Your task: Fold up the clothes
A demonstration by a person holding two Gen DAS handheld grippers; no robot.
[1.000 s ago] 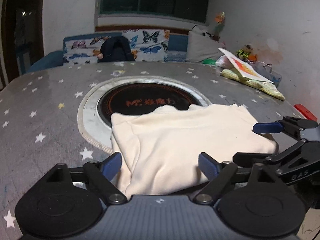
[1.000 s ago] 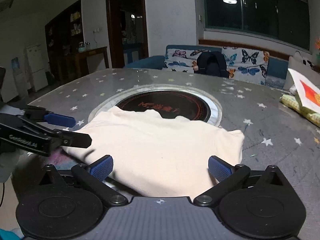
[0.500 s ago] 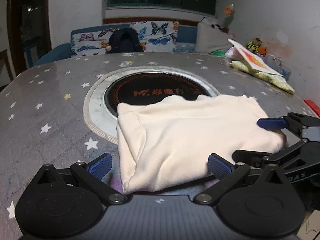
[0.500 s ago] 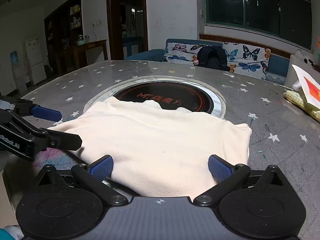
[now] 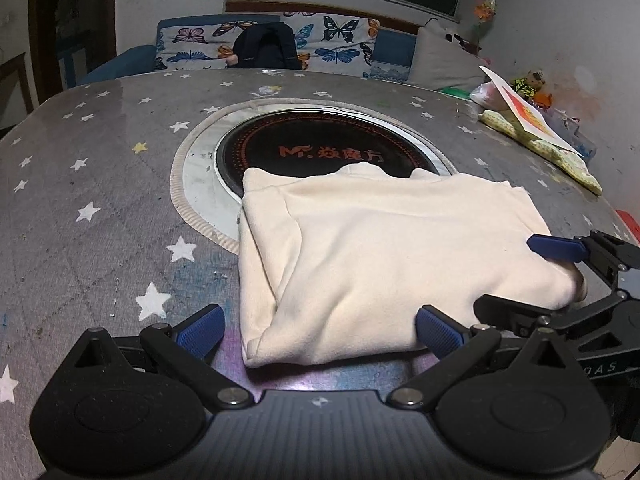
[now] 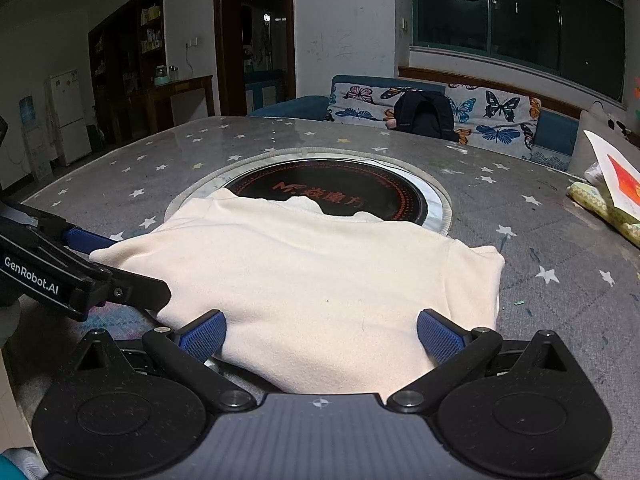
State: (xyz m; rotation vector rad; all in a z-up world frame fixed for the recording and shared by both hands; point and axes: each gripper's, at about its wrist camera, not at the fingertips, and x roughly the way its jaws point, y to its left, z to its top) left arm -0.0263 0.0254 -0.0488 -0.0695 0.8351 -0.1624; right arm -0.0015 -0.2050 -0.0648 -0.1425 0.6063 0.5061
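Note:
A cream garment (image 5: 392,256) lies folded into a rough rectangle on the star-patterned round table (image 5: 100,168), its far edge over the black hotplate (image 5: 320,148). My left gripper (image 5: 320,332) is open wide at the garment's near left corner. Its left finger is off the cloth and its right one at the near edge. My right gripper (image 6: 320,336) is open just as wide at the near right side, with the cream garment (image 6: 320,272) spanning the gap between its fingers. Each gripper shows in the other's view: the right gripper (image 5: 506,276) and the left gripper (image 6: 140,270).
A yellow-green cloth (image 5: 540,148) with a printed card (image 5: 524,112) on it lies at the table's right edge, beside a red object (image 5: 630,220). Behind the table is a butterfly-print sofa (image 5: 340,44) with a black backpack (image 5: 266,46). A doorway and shelves show at the far left.
The left gripper's jaws have spread wider, and its view has tipped down toward the table. The garment's near left edge now lies flatter. The right gripper has hardly moved.

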